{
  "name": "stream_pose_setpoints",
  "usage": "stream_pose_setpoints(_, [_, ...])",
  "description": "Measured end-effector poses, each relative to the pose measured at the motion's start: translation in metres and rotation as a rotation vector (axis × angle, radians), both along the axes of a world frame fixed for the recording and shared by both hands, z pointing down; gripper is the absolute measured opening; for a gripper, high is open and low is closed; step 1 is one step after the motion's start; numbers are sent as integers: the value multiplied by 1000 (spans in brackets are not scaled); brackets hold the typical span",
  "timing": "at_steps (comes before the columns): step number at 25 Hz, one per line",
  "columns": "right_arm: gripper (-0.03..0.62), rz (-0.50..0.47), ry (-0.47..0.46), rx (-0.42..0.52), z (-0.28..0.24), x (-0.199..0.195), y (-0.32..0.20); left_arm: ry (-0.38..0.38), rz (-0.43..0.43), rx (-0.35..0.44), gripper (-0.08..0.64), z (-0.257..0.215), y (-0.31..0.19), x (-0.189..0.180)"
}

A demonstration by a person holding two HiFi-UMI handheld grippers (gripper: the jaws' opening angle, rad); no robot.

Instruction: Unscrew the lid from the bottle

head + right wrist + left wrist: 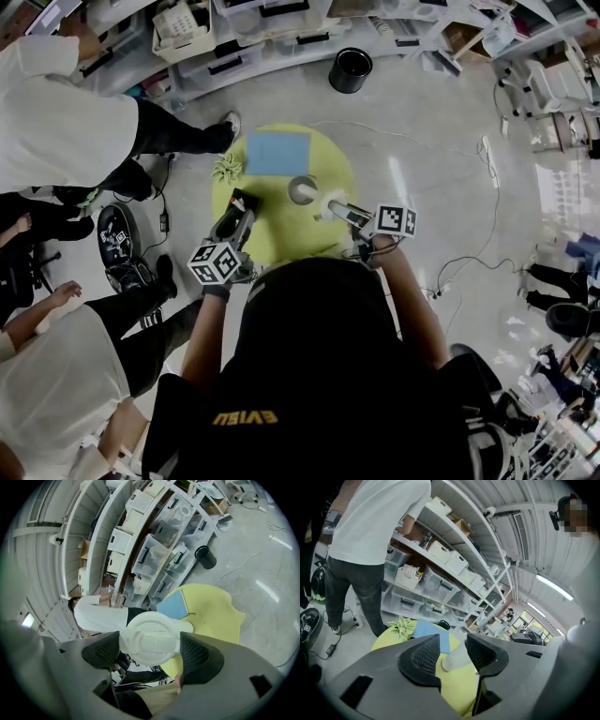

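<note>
A white bottle [317,198] hangs roughly level over the round yellow table [330,157]. My right gripper [332,207] is shut on it. In the right gripper view its round white end [152,639], with a raised oblong like a flip lid, fills the gap and touches both pads. The bottle's other end [302,190] points toward my left gripper [246,202]. That gripper stands open, a short way off to the left. In the left gripper view the bottle [457,656] shows beyond the half-spread jaws of the left gripper [453,654], and the pads are not on it.
A blue sheet [277,153] and a green paper flower [228,170] lie at the table's far side. A black bucket [351,69] stands on the floor beyond, before shelves of bins [272,28]. People [56,122] stand close at the left. Cables [469,187] trail across the floor at right.
</note>
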State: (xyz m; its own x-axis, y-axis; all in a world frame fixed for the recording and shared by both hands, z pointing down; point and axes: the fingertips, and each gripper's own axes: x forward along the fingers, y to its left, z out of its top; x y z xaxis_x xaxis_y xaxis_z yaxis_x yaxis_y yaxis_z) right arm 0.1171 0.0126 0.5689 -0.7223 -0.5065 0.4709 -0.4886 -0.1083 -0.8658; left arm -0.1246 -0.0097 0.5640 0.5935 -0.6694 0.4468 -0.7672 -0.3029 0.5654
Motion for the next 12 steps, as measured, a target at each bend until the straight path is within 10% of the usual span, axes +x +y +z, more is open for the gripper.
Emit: stream_pose_setpoints(12, [403,-272,337,144,-16,-22,-14,-10,-12,-11,189,6,12,-6])
